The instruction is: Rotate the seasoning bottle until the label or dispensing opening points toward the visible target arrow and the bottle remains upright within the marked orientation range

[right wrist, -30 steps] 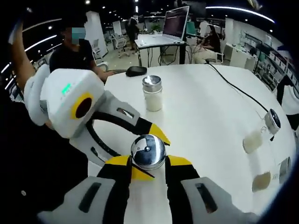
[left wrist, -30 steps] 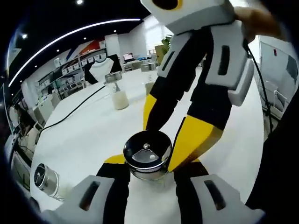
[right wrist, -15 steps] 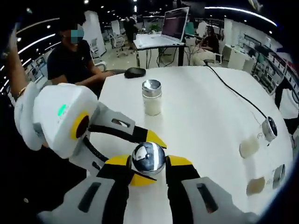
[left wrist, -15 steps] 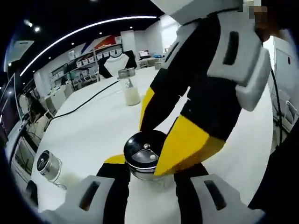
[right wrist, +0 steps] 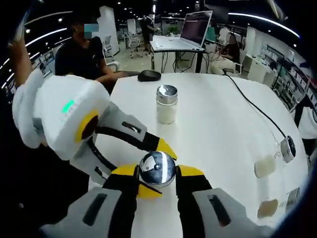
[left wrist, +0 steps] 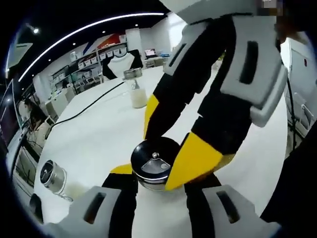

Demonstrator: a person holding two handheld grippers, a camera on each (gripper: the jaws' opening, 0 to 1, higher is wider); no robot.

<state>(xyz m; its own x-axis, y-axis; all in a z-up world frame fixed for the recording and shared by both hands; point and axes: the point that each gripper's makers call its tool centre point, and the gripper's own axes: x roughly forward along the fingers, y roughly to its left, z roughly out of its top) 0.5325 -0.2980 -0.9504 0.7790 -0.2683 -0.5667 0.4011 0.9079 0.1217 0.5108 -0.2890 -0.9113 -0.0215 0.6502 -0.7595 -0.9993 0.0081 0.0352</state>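
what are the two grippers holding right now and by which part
Both hold one seasoning bottle with a shiny metal cap: the left gripper and the right gripper each clamp it just below the cap, from opposite sides.

White table, shelving, curved ceiling light strip.

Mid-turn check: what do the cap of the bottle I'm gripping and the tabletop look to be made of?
Cap: likely polished metal, mirror-bright with reflections, a small central rivet. Tabletop: smooth white surface, faint sheen, probably laminate, though the pictures can't confirm it.
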